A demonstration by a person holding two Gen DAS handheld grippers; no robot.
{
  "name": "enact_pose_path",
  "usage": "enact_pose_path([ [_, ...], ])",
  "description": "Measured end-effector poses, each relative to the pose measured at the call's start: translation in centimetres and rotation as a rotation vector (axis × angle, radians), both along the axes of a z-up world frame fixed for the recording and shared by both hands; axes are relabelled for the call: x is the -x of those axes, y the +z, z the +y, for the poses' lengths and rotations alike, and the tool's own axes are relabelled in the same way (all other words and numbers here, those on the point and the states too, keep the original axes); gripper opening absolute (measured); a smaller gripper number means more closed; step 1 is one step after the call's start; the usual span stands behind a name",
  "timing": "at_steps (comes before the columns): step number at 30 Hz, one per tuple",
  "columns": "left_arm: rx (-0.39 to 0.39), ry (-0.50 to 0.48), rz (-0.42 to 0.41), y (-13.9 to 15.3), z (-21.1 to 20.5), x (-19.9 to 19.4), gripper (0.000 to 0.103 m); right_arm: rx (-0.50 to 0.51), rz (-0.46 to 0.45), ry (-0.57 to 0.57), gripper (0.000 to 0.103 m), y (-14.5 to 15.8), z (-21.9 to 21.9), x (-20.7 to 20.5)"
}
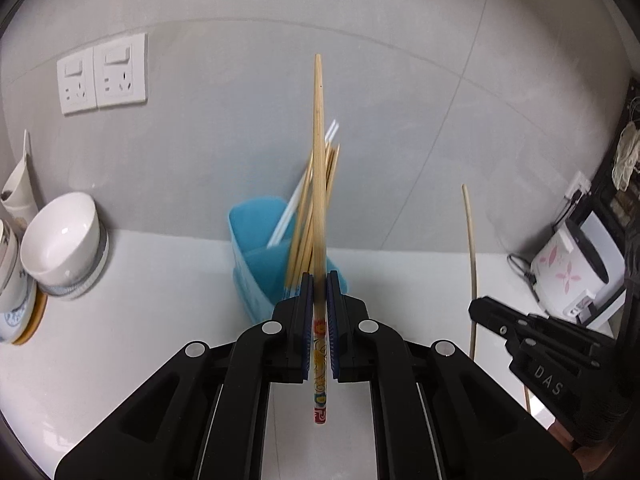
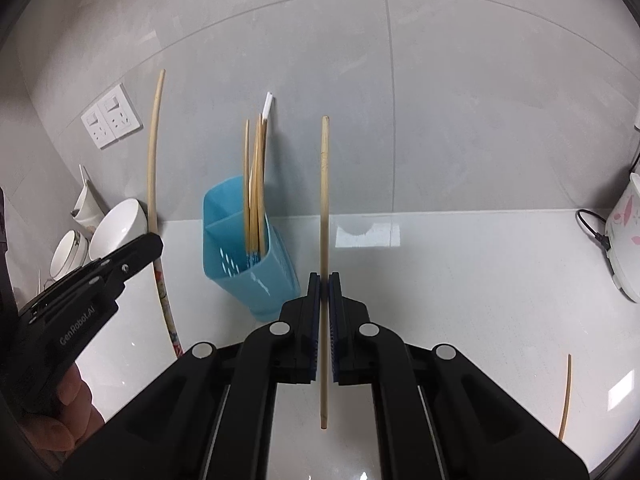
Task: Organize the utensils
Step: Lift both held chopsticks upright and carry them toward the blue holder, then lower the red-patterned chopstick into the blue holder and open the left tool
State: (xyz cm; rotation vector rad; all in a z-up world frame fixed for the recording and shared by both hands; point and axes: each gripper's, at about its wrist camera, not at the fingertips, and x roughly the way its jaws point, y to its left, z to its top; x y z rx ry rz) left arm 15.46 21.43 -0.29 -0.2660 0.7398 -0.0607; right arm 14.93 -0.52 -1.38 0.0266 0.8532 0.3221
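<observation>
My left claw (image 1: 319, 280) is shut tight on a chopstick (image 1: 318, 160). The stick has a painted end with bright pictures, and that end pokes out behind the pads. Its plain wood tip points up and away from me. My right claw (image 2: 324, 280) is shut tight on a plain stick (image 2: 325, 208) too, and this one also stands up tall between the pads. A blue holder (image 2: 248, 264) stands on the white counter (image 2: 460, 280), close to the grey wall (image 2: 460, 120). It has two parts inside, and a bunch of sticks (image 2: 256, 184) lean in the part nearer the wall. A white stick (image 2: 267, 106) pokes up with them. My left stick is in front of the holder, not in it. My right stick is just to the right of the holder, not in it. One more stick (image 2: 565, 396) lies alone on the counter, far to the right. White bowls (image 1: 62, 240) sit at the left by the wall, under two plugs (image 1: 102, 74). A white cooker (image 1: 572, 272) with pink flowers sits far to the right
</observation>
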Motion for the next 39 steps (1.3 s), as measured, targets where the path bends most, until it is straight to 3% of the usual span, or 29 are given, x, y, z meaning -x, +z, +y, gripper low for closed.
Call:
enact_pose_path([
  [7, 0.0, -0.019, -0.14, 1.3, 0.8, -2.6, 0.006, -0.037, -0.025, -0.008, 0.003, 0.7, 0.3, -2.2],
  [18, -0.028, -0.061, -0.246, -1.3, 0.5, -6.2, 0.006, -0.072, -0.01, -0.019, 0.003, -0.6, 0.9, -5.7],
  [23, -0.054, -0.069, -0.256, -3.2, 0.0, -7.3, 0.006, -0.069, 0.012, -0.014, 0.003, -1.8, 1.5, -7.0],
  [30, -0.059, -0.072, -0.2, -6.0, 0.1, -8.6, 0.006, -0.073, 0.03, -0.015, 0.003, -2.8, 1.6, -8.0],
  [39, -0.089, -0.081, -0.144, -7.6, -0.4, -8.8, 0.006, -0.071, 0.044, -0.005, 0.003, -3.3, 1.9, -8.2],
])
